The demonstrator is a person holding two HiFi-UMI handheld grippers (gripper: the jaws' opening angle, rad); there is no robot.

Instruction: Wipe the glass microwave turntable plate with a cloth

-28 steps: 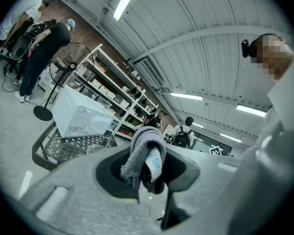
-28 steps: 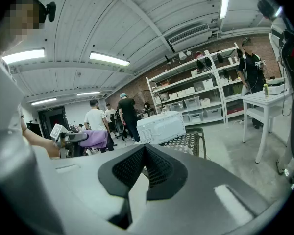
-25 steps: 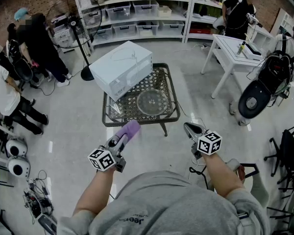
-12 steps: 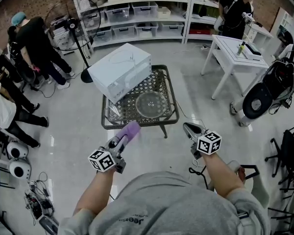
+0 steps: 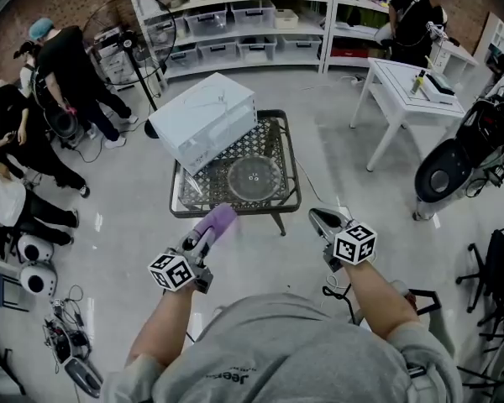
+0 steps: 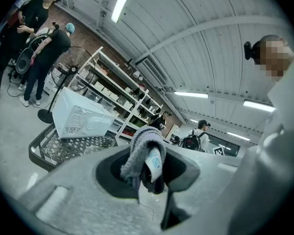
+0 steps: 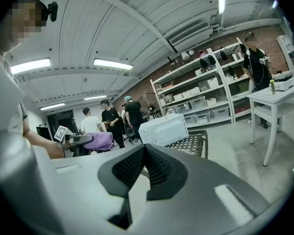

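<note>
Purple cloth (image 5: 215, 220) is pinched in the left gripper (image 5: 203, 237): one folded piece, standing up out of the closed jaws. In the left gripper view it looks grey-lilac and carries one small white label (image 6: 155, 161). The right gripper (image 5: 322, 219) is beside it, well apart, with its two jaws pressed together and nothing between them. Both grippers are held in the air above the grey floor (image 5: 134, 217), near the front edge of one low table (image 5: 289, 153) with a metal lattice top.

On this table are two things. One round glass plate (image 5: 254, 177) lies flat on the right part of the top. One white microwave (image 5: 206, 120) stands on the left back part, turned at an angle. The cloth is apart from the plate.

Farther away stand one white side table (image 5: 401, 81), one floor fan (image 5: 116, 30) and a row of white shelves (image 5: 235, 11) with boxes. Four other people (image 5: 67, 61) are visible, three at the left and one at the back right.
</note>
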